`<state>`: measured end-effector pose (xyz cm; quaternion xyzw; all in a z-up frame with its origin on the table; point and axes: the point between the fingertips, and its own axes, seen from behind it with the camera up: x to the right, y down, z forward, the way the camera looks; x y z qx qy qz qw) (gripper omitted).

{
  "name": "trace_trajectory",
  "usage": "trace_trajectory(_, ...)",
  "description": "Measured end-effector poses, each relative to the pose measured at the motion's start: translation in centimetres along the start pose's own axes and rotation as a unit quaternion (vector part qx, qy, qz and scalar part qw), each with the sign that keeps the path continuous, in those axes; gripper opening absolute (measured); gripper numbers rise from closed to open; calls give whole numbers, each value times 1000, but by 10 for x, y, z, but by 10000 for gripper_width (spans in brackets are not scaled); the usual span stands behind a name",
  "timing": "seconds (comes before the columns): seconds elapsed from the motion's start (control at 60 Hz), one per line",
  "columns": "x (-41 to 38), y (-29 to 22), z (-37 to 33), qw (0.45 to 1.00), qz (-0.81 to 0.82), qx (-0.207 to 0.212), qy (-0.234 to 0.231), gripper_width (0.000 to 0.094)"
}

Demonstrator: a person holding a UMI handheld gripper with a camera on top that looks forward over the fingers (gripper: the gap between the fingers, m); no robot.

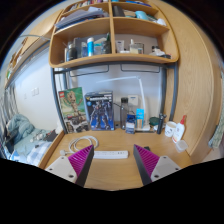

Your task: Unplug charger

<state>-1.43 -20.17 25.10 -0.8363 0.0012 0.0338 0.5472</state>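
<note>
My gripper is open and empty above a wooden desk. Its pink pads stand wide apart. A white power strip lies flat on the desk just ahead, between the fingertips. A coiled white cable lies on the desk beyond the left finger. Two small white blocks that look like chargers sit against the wooden side panel at the far right of the desk. I cannot tell what they are plugged into.
Two boxes and some bottles stand at the back of the desk. Wooden shelves with small items hang above. Bedding lies to the left. A wooden panel closes off the right side.
</note>
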Motion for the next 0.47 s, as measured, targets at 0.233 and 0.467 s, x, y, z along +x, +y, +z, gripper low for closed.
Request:
trace_trajectory(0.233, -17, 13, -17, 1000, -7, -8, -5, 797)
trace_trajectory(0.467, -23, 25, -24, 1000, -7, -20, -3, 806)
